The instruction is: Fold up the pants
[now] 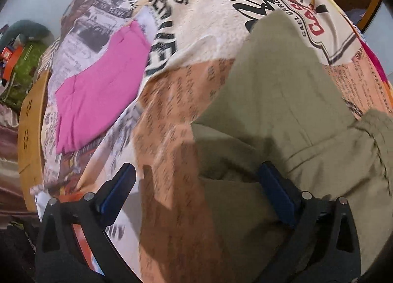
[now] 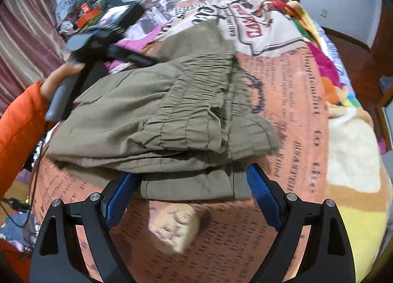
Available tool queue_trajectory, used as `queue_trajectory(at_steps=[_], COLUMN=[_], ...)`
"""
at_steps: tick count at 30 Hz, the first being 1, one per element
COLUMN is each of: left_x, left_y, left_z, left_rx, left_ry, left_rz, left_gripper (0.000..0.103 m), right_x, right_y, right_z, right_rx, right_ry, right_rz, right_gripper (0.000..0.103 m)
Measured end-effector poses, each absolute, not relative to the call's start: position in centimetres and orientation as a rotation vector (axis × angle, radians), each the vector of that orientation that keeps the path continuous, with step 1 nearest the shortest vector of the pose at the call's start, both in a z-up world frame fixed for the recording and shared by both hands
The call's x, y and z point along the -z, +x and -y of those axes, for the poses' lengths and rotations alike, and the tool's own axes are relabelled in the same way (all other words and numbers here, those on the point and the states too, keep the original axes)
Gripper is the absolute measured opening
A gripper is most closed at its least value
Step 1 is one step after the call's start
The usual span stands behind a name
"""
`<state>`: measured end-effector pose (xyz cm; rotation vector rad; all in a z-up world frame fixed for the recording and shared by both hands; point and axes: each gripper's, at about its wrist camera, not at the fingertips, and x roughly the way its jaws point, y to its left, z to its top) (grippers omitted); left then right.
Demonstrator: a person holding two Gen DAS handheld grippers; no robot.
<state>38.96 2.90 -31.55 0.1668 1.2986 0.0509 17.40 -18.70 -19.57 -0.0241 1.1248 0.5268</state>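
Olive green pants (image 2: 159,115) lie folded in a thick stack on the printed bedspread (image 2: 294,120), elastic waistband on top. In the left wrist view the pants (image 1: 282,101) fill the right half. My left gripper (image 1: 196,174) is open, its right finger over the pants' left edge, its left finger over the bedspread (image 1: 167,111). It also shows in the right wrist view (image 2: 103,44), held by a hand in an orange sleeve at the stack's far left. My right gripper (image 2: 189,179) is open, its fingers straddling the near edge of the stack, holding nothing.
A pink folded garment (image 1: 98,91) lies on the bedspread left of the pants. A wooden bed frame (image 1: 32,125) runs along the left. Clutter and a green plush (image 1: 27,61) sit beyond it. A colourful blanket (image 2: 348,120) covers the bed's right side.
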Motion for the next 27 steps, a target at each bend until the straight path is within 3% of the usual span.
queue_trajectory(at_steps=[11, 27], left_x=[28.8, 28.1], left_y=[30.1, 24.1], left_z=[-6.4, -8.7], left_rx=[0.016, -0.018], left_ry=[0.026, -0.169], left_rz=[-1.279, -1.252], left_gripper=[0.103, 0.103], right_x=[20.0, 15.9], right_y=[17.2, 18.6], right_z=[23.9, 24.9], right_rx=[-0.387, -0.314], right_ry=[0.066, 0.15], right_rz=[-1.144, -0.94], right_gripper=[0.088, 0.086])
